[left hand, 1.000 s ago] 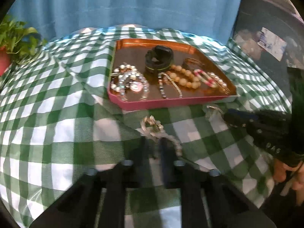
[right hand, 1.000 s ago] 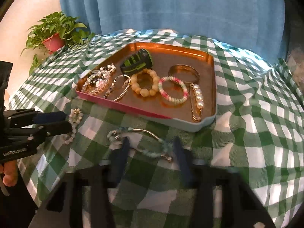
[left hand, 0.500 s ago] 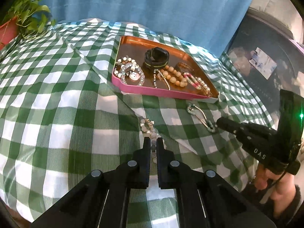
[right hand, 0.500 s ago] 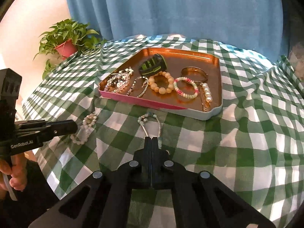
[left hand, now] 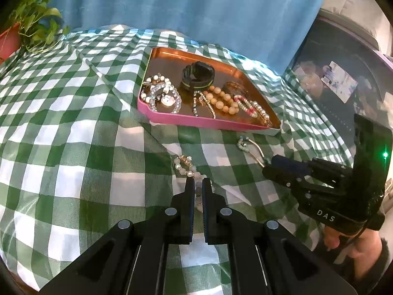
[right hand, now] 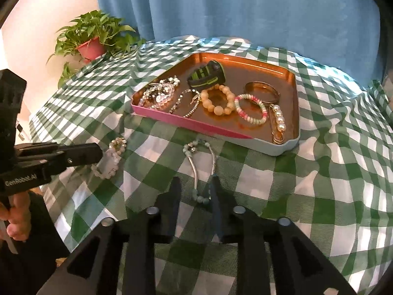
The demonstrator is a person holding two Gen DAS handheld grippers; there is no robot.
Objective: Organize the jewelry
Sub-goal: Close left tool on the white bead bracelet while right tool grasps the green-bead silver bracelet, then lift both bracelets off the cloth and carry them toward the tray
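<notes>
A pink-rimmed copper tray (left hand: 196,120) (right hand: 221,131) holds several bracelets, a black-green band and a pearl pin. A pale bead bracelet (left hand: 185,166) (right hand: 110,158) lies on the checked cloth before it. My left gripper (left hand: 198,183) (right hand: 98,151) is nearly shut on that bracelet's near end. A silver-and-teal bracelet (right hand: 200,167) (left hand: 250,147) lies to the right. My right gripper (right hand: 195,184) (left hand: 267,164) is open, its fingers astride the bracelet's near end.
A potted green plant (right hand: 93,36) (left hand: 29,29) stands at the table's far left. A blue curtain (right hand: 221,7) hangs behind. Dark furniture (left hand: 339,78) stands at the right. The green-white cloth (right hand: 319,172) is wrinkled around the tray.
My right gripper has opened from shut, leaving the silver-and-teal bracelet between its fingers. My left gripper stays nearly shut on the bead bracelet and has moved little.
</notes>
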